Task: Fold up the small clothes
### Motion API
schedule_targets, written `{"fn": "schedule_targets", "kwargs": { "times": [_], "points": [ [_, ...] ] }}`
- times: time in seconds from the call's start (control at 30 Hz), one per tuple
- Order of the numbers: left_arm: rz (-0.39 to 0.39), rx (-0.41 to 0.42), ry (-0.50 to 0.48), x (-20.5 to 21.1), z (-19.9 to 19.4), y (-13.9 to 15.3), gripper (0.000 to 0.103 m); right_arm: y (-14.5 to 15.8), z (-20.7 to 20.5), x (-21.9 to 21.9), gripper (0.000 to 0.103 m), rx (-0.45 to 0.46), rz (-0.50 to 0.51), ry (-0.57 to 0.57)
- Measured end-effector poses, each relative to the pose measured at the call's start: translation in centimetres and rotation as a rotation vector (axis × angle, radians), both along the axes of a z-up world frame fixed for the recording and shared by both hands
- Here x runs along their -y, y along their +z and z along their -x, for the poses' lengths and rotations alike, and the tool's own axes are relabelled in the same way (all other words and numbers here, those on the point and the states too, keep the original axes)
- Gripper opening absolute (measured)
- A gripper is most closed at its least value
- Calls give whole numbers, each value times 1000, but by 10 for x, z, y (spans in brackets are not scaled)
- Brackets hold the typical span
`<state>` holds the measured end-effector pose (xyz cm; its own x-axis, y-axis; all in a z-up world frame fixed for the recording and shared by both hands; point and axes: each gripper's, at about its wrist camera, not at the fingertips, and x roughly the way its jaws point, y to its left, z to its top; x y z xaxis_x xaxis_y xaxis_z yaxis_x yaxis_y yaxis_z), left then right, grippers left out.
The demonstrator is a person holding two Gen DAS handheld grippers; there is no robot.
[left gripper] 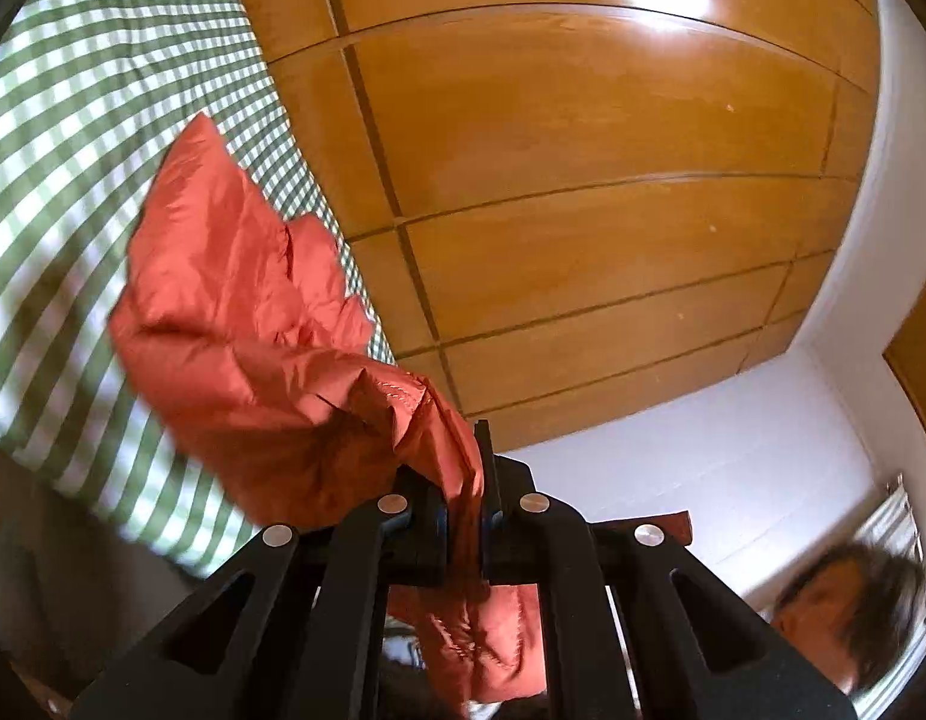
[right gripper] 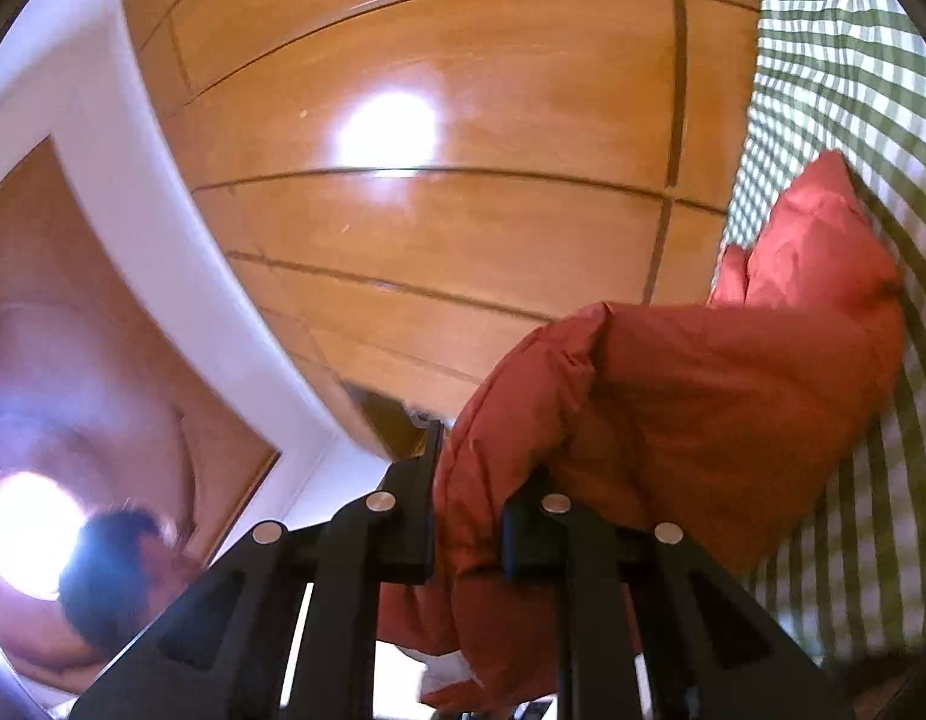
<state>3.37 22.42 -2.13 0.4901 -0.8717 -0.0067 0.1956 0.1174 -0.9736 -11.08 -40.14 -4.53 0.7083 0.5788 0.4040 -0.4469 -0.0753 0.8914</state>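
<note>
A: Starting closest in, what do you have on the left gripper (left gripper: 466,480)?

B: I see its 2 fingers pinched tight on a bunched edge of the red garment (left gripper: 253,330). More cloth drops below the fingers, and the frame's lower edge cuts it off.

A: And the right gripper (right gripper: 469,510)?

B: I've got it clamped on the same red garment (right gripper: 673,396), with a thick fold squeezed between the fingers. The right finger is partly buried under cloth, so I can't make out its tip.

A: Where's the garment overall?

B: Held between both grippers, billowing up in front of a green checked fabric (left gripper: 91,120). Its far corner is blurred.

A: Beyond that?

B: Glossy wooden panels (left gripper: 583,150) with light glare, then white wall (left gripper: 733,450). A person's face (left gripper: 847,606) sits at the edge, too blurred to read.
</note>
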Motion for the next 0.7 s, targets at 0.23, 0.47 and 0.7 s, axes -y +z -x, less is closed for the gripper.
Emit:
{"fn": "schedule_targets", "kwargs": {
  "times": [0.23,0.47,0.7],
  "points": [
    [-31,-65,43,11,-95,-14,9,-23,-100,21,14,-186,-36,-81],
    [-59,-199,159,14,-168,-69,42,-67,-149,30,27,-389,14,-248],
    [-66,-222,271,-9,-167,-79,71,-21,-130,28,75,-306,301,-388]
  ]
}}
